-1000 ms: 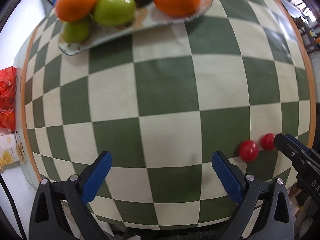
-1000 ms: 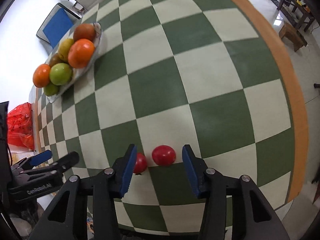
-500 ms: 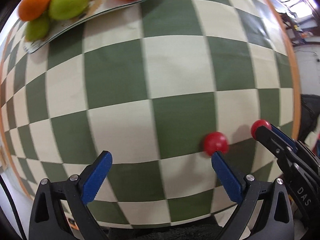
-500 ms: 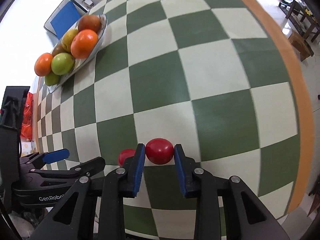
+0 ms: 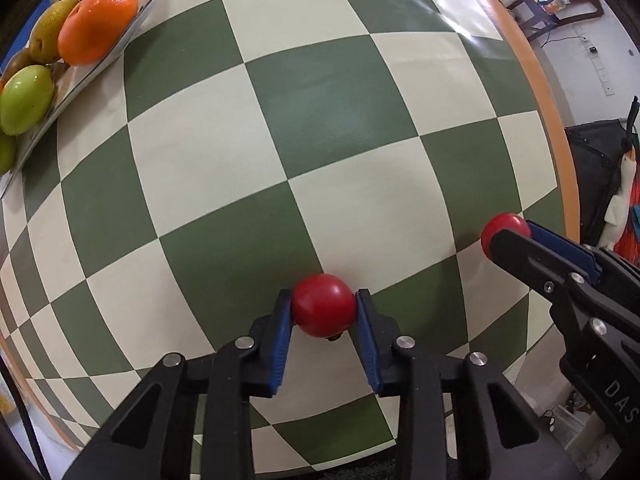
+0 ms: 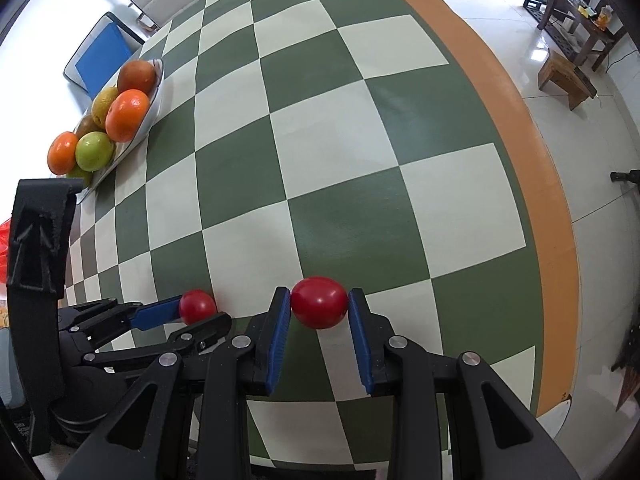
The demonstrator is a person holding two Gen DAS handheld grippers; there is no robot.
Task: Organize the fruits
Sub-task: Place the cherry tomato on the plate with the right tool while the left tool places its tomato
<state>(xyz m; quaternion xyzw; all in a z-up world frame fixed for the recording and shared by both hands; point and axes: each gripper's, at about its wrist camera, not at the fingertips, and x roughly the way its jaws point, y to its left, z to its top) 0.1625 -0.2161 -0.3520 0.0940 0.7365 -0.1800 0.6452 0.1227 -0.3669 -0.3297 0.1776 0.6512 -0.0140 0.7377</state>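
Left wrist view: the left gripper (image 5: 324, 314) pinches a red tomato (image 5: 323, 305) between its blue pads, low over the checked table (image 5: 332, 92), well away from the fruit plate (image 5: 120, 40) where it likely belongs. Right wrist view: the right gripper (image 6: 319, 307) clamps a second tomato (image 6: 319, 301) by its sides, also far from that plate, probably so both go over together.

two red tomatoes (image 6: 319, 302) (image 6: 197, 306), two oranges (image 6: 127, 115) (image 6: 62, 153), one dish (image 6: 158, 92), two tongs (image 6: 319, 312) (image 5: 324, 312)
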